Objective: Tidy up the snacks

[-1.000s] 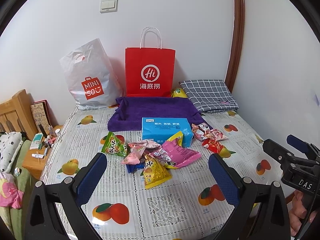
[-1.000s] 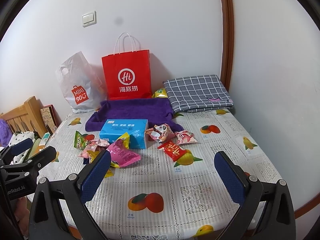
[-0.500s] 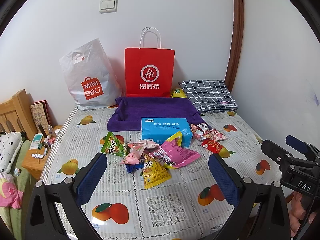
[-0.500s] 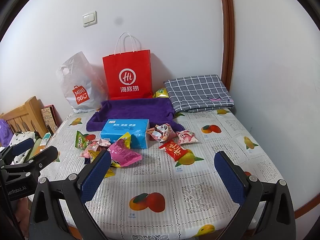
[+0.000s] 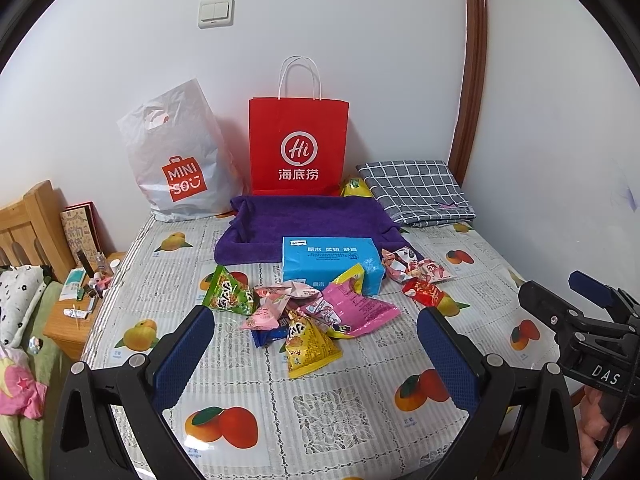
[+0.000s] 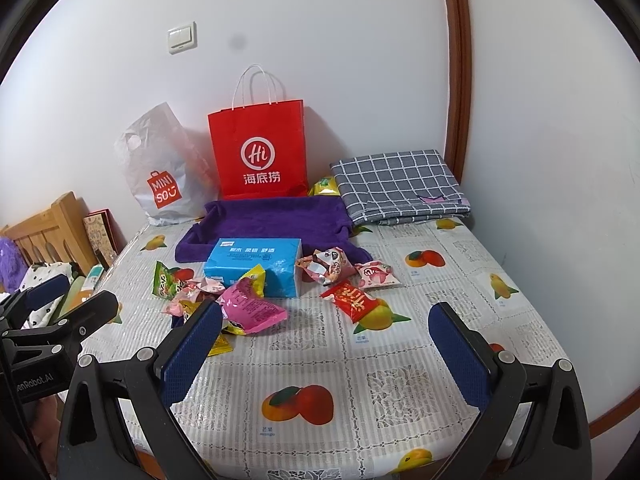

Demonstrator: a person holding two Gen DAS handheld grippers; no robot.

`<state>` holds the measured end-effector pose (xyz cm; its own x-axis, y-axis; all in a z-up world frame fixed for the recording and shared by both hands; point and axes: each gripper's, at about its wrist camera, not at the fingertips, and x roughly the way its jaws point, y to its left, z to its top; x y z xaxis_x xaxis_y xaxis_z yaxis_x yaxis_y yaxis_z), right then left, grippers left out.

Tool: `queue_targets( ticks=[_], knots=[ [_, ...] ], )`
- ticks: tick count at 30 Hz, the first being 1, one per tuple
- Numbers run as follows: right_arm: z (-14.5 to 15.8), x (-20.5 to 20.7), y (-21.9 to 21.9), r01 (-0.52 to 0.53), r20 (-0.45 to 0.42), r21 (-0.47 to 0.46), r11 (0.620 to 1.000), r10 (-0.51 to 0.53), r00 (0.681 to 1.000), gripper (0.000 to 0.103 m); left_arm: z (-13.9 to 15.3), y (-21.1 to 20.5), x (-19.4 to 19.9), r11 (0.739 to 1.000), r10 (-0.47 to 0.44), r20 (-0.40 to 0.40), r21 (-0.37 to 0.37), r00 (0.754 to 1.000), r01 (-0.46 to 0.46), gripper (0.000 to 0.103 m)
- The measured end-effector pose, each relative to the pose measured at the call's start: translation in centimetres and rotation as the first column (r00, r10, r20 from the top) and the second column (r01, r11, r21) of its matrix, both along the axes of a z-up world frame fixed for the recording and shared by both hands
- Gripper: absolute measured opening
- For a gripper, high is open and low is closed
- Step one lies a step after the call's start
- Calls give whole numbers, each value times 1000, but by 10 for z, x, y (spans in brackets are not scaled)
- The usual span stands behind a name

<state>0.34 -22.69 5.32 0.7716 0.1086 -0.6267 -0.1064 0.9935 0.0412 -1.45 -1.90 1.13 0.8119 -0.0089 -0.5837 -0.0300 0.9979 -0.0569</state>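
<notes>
Snack packets (image 5: 316,312) lie scattered at the centre of the left wrist frame, on a fruit-print tablecloth (image 5: 332,412) covering the table. A green triangular packet (image 5: 229,292) sits at the left of the heap, a yellow one (image 5: 308,346) nearest the camera and a pink pouch (image 5: 358,310) in the middle, all just in front of a blue tissue pack (image 5: 330,258). A red packet (image 6: 352,300) and two pink-and-white sweets (image 6: 348,268) lie apart to the right, centre of the right wrist frame. Behind them a purple towel (image 5: 304,224) spreads toward a red paper bag (image 5: 298,144), a white plastic bag (image 5: 176,164) at upper left and a folded checked cloth (image 5: 416,192) at right. The left gripper (image 5: 316,344) and right gripper (image 6: 326,344) hover low in their frames above the near table edge, jaws spread wide and empty, clear of every packet.
</notes>
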Motion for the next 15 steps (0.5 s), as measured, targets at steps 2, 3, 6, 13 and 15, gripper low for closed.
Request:
queue_targets(
  ticks=[2, 3, 6, 13, 15],
  knots=[
    [0, 0, 0, 0, -1, 1, 1000, 0, 1000, 102, 0, 1, -1, 1000, -2, 0, 1, 1000, 2, 102],
    [0, 0, 0, 1, 0, 0, 1000, -1, 1000, 102, 0, 1, -1, 1000, -2, 1, 1, 1000, 2, 102],
    [-1, 0, -1, 1, 0, 2, 1000, -1, 1000, 102, 0, 1, -1, 1000, -2, 0, -1, 1000, 2, 102],
    [-1, 0, -1, 3, 0, 0, 1000, -3, 1000, 102, 0, 2, -1, 1000, -1, 1, 1, 1000, 1, 102],
    [-1, 0, -1, 4, 3, 0, 1000, -4, 1000, 102, 0, 2, -1, 1000, -3, 1, -2, 1000, 3, 102]
  ],
)
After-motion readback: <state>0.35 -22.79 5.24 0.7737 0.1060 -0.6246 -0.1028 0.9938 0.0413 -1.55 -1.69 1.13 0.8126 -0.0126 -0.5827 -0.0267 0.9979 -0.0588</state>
